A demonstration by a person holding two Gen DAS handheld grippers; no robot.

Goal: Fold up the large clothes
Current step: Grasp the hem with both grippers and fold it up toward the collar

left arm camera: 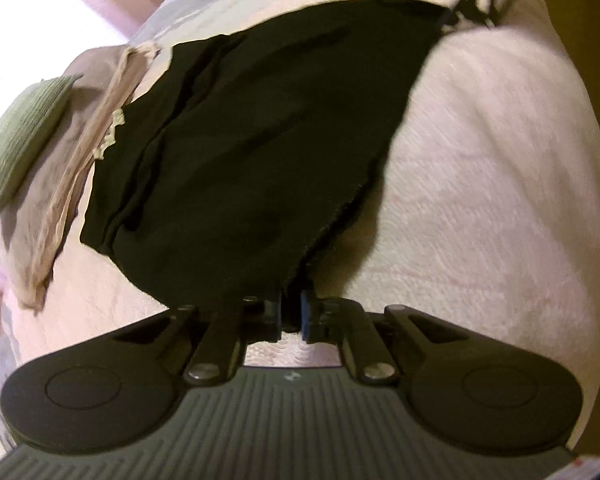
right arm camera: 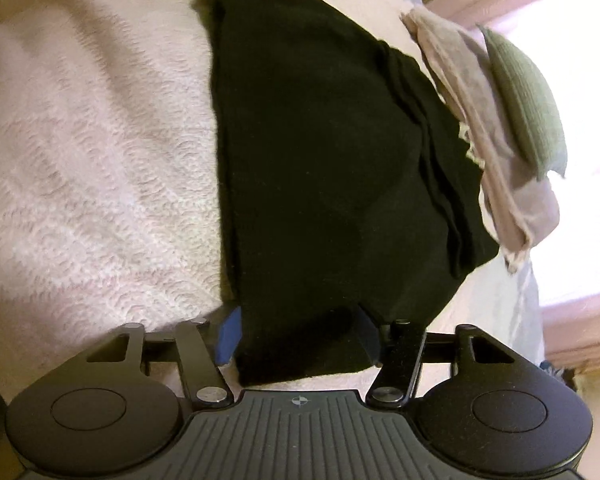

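Both hand-held grippers hold one black garment: the left hand-held gripper has its blue pads pinched tight on a corner of the hem, and the right hand-held gripper stands about half spread with a thick fold of the cloth filling the gap between its pads. Under everything lies the bed, covered in a pale pink textured blanket. On it the garment is spread out flat between the two hand-held grippers, with long creases running along its far side and a bit of white print showing at that edge. Just beyond that side lies a beige cloth, touching the black fabric. A green ribbed cushion rests on the beige cloth, near the bright window.
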